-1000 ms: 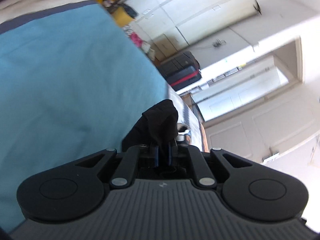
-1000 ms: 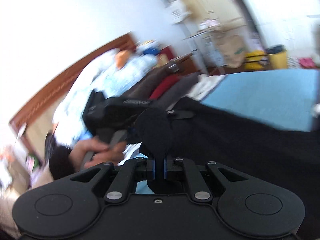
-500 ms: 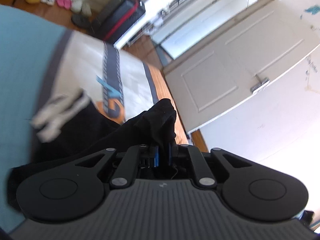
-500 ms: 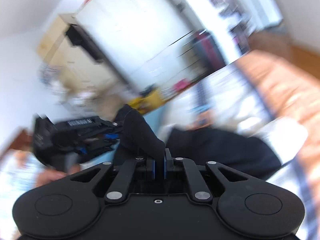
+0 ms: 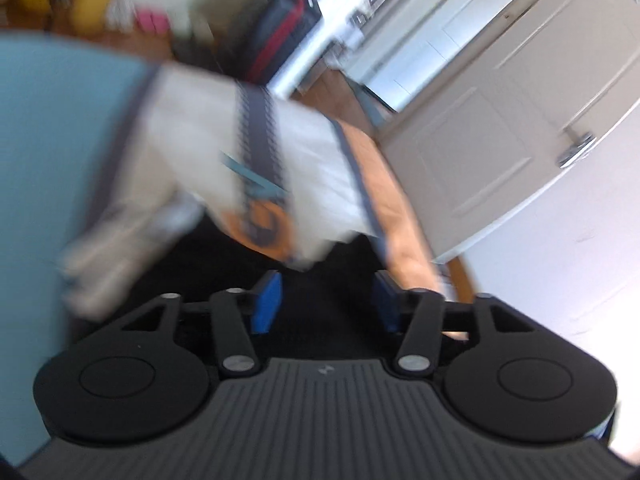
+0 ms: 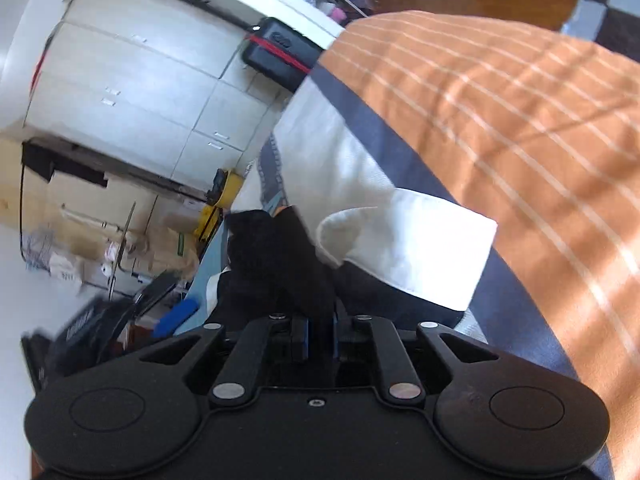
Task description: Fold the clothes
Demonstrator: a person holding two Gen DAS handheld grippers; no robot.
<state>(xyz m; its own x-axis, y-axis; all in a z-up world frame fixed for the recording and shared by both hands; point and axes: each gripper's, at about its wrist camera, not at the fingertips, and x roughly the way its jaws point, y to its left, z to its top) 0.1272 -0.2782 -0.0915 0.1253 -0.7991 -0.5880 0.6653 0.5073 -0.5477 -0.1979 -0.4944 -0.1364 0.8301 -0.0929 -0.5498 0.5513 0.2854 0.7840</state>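
Observation:
The black garment point(image 5: 328, 280) with white cuffs lies on the bed under my left gripper point(image 5: 326, 306). That gripper is open, its blue pads point(image 5: 266, 308) wide apart with nothing between them; the view is motion-blurred. In the right wrist view my right gripper point(image 6: 318, 340) is shut on a bunched fold of the black garment point(image 6: 276, 264), which rises above the fingers. A white cuff point(image 6: 408, 248) of the garment lies just right of that fold.
The bedspread has teal point(image 5: 48, 152), white point(image 5: 192, 128) and orange striped point(image 6: 520, 140) parts. A black suitcase with a red stripe point(image 6: 280, 52) stands by the white cupboards point(image 6: 132, 80). A white door point(image 5: 500, 152) is at the right. Cardboard boxes point(image 6: 80, 208) clutter the left.
My left gripper has opened and let go of the black fabric. Both grippers have swung down toward the foot of the bed. The right one keeps its hold.

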